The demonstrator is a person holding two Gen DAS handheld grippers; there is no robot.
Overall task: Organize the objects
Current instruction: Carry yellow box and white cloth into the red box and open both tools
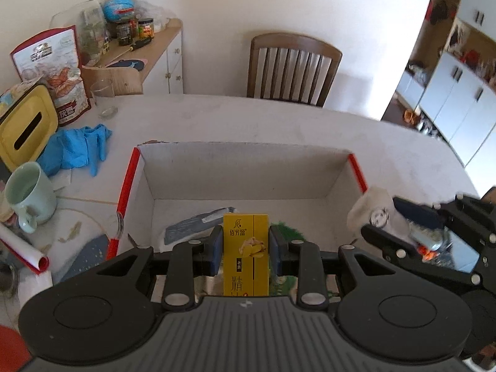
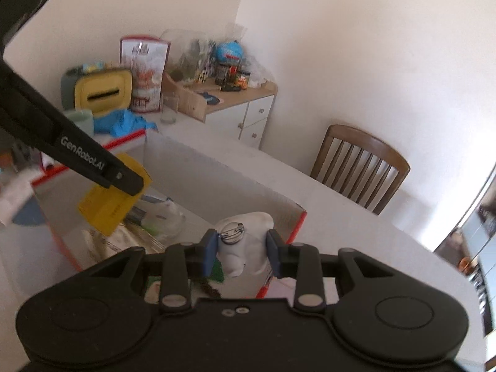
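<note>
Both grippers tilt down over the open cardboard box [image 1: 241, 170]. Left gripper [image 1: 245, 241] pinches a slim yellow carton [image 1: 245, 248] upright between its blue pads above the box's near side. Right gripper [image 2: 240, 252] holds a soft white plush toy [image 2: 245, 238] bearing a round metal badge at the box's red-edged right corner.

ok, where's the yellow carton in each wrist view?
Left wrist: yellow carton at bottom centre, clamped upright in the left gripper, over the white box.
Right wrist: yellow carton at centre-left, tilted, under the black finger of the left gripper.
Shared landmark: wooden chair behind the table.
</note>
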